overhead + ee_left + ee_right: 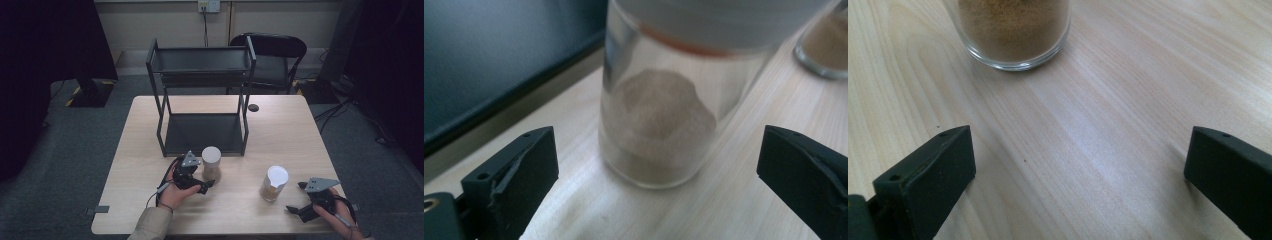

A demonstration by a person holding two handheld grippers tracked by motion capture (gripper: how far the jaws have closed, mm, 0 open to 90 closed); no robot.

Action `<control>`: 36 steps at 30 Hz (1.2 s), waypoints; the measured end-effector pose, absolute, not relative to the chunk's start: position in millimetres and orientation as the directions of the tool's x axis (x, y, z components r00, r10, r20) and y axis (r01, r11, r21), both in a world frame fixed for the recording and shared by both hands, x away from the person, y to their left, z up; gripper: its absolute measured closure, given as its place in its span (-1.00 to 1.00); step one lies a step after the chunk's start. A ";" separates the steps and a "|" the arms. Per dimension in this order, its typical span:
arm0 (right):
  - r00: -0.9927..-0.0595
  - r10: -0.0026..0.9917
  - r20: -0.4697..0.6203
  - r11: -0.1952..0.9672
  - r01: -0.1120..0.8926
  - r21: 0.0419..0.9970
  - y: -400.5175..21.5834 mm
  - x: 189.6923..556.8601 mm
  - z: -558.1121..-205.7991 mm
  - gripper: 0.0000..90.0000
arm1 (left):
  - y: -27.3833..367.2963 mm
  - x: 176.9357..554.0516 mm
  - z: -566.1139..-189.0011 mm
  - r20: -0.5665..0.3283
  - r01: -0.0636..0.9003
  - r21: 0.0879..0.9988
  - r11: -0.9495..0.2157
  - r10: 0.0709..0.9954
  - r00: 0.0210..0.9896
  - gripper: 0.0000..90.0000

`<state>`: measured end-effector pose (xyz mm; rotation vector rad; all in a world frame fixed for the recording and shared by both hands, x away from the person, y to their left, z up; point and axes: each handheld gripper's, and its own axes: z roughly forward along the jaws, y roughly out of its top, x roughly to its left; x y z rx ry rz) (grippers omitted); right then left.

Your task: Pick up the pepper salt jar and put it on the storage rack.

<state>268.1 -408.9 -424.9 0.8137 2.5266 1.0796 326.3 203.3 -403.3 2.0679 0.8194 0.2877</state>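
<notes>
Reaching w/ left gripper (202, 181), jaws wide apart, at grey-lidded jar (211, 164) of pale powder.
Jar stands upright on table (280, 130), between the jaws, untouched, just in front of black shelf rack (202, 100). Right gripper (296, 199) also open, near white-lidded jar (274, 183) to rack's front-right.

On the tabletop (280, 125), the two-tier rack (202, 100) stands at upper centre of the frame. Just below it stands the left jar (211, 163), with the left gripper (207, 184) just beside it. The right jar (274, 183) stands lower right, near the right gripper (295, 197). A chair (272, 60) sits behind the tabletop.
</notes>
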 end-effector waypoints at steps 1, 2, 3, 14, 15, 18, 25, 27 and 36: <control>-0.804 0.594 -0.030 0.563 0.389 0.729 -408.9 268.1 -425.0 -1.00 | 203.8 326.4 -402.6 -0.095 0.445 0.800 -0.402 0.648 0.756 -0.94; -0.804 0.594 -0.030 0.563 0.389 0.729 -408.9 268.1 -425.0 -1.00 | 204.2 326.5 -402.1 -0.096 0.443 0.803 -0.399 0.648 0.756 -0.94; -0.804 0.594 -0.030 0.563 0.389 0.729 -408.9 268.1 -425.0 -1.00 | 204.7 326.4 -401.3 -0.098 0.442 0.807 -0.392 0.650 0.754 -0.94; -0.804 0.594 -0.030 0.563 0.388 0.729 -408.9 268.1 -425.0 -1.00 | 198.2 330.4 -394.5 -0.104 0.433 0.824 -0.365 0.655 0.749 -0.91; -0.804 0.594 -0.030 0.563 0.388 0.729 -408.9 268.1 -425.0 -1.00 | 197.7 331.3 -395.1 -0.110 0.436 0.825 -0.359 0.655 0.748 -0.91; -0.804 0.594 -0.030 0.563 0.389 0.729 -408.9 268.1 -425.0 -1.00 | 194.7 333.4 -394.5 -0.107 0.434 0.825 -0.361 0.655 0.748 -0.82; -0.804 0.594 -0.030 0.563 0.389 0.729 -408.9 268.1 -425.0 -1.00 | 190.8 338.6 -393.7 -0.106 0.420 0.836 -0.354 0.646 0.756 -0.72; -0.804 0.594 -0.030 0.563 0.388 0.729 -408.9 268.1 -425.0 -1.00 | 190.9 339.1 -393.8 -0.108 0.417 0.839 -0.350 0.644 0.757 -0.65; -0.804 0.594 -0.030 0.563 0.388 0.729 -409.0 268.2 -425.0 -1.00 | 189.4 346.2 -392.0 -0.092 0.380 0.848 -0.369 0.604 0.791 -0.42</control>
